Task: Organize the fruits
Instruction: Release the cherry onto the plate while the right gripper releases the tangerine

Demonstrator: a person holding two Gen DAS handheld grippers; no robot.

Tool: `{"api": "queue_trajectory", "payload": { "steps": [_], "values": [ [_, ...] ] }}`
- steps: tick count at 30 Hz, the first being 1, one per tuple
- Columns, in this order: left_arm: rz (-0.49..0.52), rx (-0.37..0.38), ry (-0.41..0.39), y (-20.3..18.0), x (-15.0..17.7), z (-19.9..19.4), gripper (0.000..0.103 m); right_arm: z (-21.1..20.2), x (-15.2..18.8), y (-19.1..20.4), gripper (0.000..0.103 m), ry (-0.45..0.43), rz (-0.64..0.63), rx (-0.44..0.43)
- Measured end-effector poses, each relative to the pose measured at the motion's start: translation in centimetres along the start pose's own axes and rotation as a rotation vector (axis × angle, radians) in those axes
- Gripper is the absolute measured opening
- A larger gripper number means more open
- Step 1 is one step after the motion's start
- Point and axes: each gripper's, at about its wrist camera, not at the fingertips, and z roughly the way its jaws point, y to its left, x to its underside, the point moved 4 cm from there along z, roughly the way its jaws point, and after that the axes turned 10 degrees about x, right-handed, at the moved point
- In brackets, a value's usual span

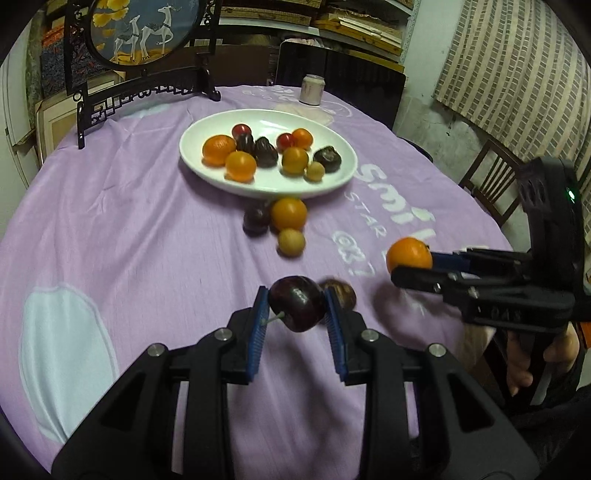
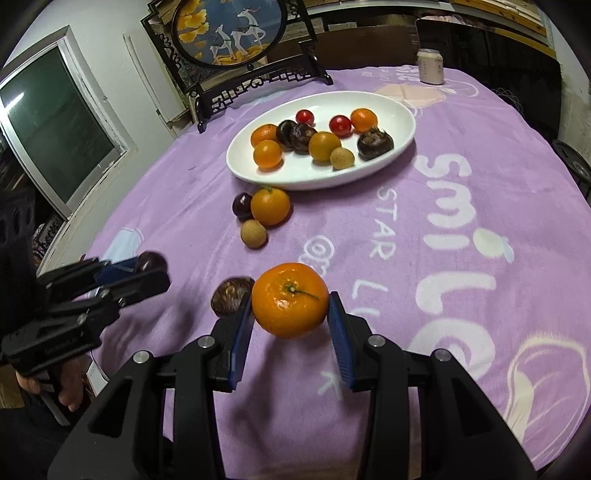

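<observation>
My left gripper (image 1: 296,309) is shut on a dark cherry (image 1: 297,308) and holds it above the purple cloth; it also shows in the right wrist view (image 2: 149,267). My right gripper (image 2: 290,304) is shut on a small orange (image 2: 290,300), seen also in the left wrist view (image 1: 409,254). A white oval plate (image 1: 332,181) holds several oranges, cherry tomatoes, dark water chestnuts and a longan. Before the plate lie a cherry (image 1: 255,220), an orange (image 1: 289,213) and a longan (image 1: 291,242). A brown water chestnut (image 2: 231,297) lies on the cloth between the grippers.
A black framed deer screen (image 1: 144,33) stands at the table's back left. A white can (image 1: 311,88) stands at the back behind the plate. A wooden chair (image 1: 491,184) is at the right edge. A window (image 2: 55,125) is on the left wall.
</observation>
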Motion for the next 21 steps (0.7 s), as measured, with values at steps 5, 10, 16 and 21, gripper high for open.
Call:
{"api": "queue_trajectory", "payload": {
  "steps": [5,10,16,21],
  "values": [
    [-0.015,-0.025,-0.025,1.3,-5.9,1.2,0.031,0.1,-4.4,0.1,0.041,-0.038,-0.039,0.008],
    [-0.024,-0.067,-0.041,2.7,-13.1,3.9,0.031,2.4,-11.2,-0.4,0.041,-0.053,-0.086,0.069],
    [-0.083,-0.073,0.01,4.6,-17.2,9.4,0.031,8.5,-15.3,-3.4,0.041,-0.016,-0.064,0.186],
    [-0.099,-0.064,0.032,5.6,-17.5,11.3,0.031,10.0,-15.9,-4.4,0.041,-0.011,-0.03,0.142]
  ]
}}
